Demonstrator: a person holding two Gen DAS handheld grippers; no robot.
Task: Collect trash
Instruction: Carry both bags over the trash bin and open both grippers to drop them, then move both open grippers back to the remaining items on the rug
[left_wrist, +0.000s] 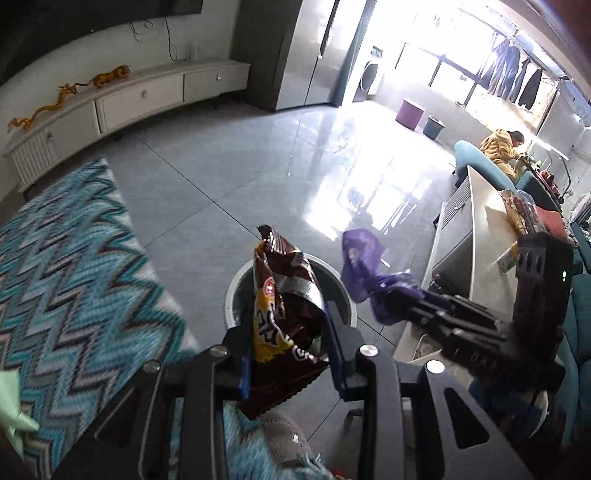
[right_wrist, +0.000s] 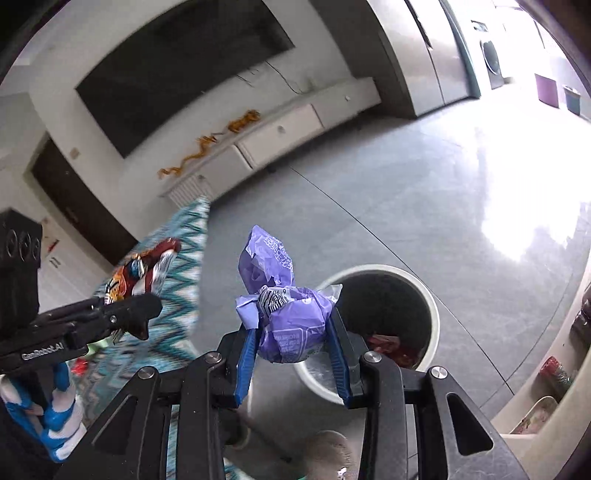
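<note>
My left gripper (left_wrist: 286, 334) is shut on a brown and yellow snack bag (left_wrist: 284, 314) and holds it above the round white trash bin (left_wrist: 232, 291) on the grey floor. My right gripper (right_wrist: 291, 328) is shut on a crumpled purple wrapper (right_wrist: 284, 317), held just left of and above the same bin (right_wrist: 432, 306), which has red trash (right_wrist: 388, 345) inside. The right gripper with the purple wrapper (left_wrist: 364, 273) shows in the left wrist view. The left gripper with the snack bag (right_wrist: 140, 273) shows in the right wrist view.
A teal zigzag rug (left_wrist: 74, 288) lies left of the bin. A low white table (left_wrist: 484, 243) with packets on it stands at the right. A white TV cabinet (left_wrist: 129, 103) runs along the far wall. A light green scrap (left_wrist: 11, 410) lies on the rug.
</note>
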